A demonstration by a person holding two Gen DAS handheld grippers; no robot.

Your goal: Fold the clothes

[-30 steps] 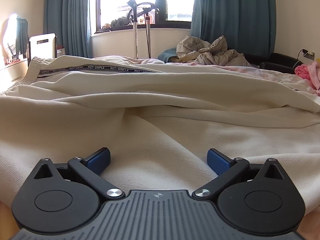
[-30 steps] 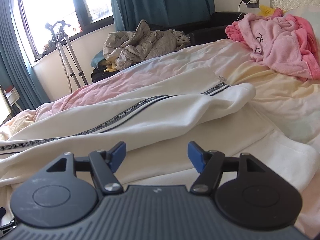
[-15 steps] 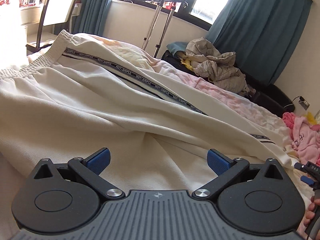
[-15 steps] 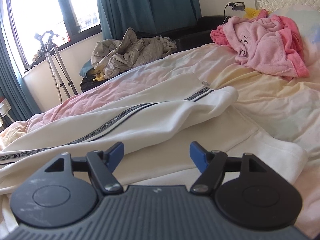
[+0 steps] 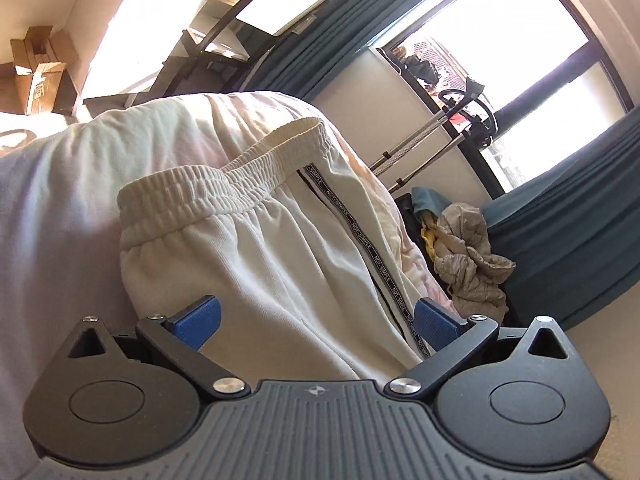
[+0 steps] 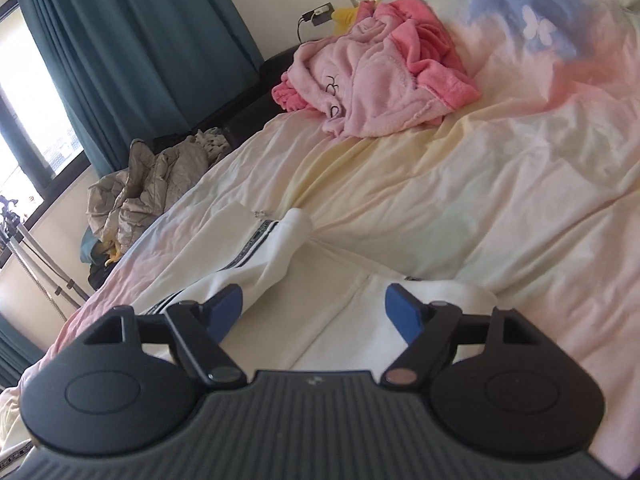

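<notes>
The white track pants lie stretched flat on the bed, their long axis running from the elastic waistband to the leg cuffs. The waistband sits straight ahead of the left hand-held gripper, just beyond its fingertips, with the printed side stripe running back toward its right pad. That hand-held gripper gapes wide, cloth beneath it but nothing pinched. The cuffs lie just ahead of the right hand-held gripper, whose jaws are opening over the leg fabric, gripping nothing. Each hand thus fronts its own end. A pink robe lies well beyond.
</notes>
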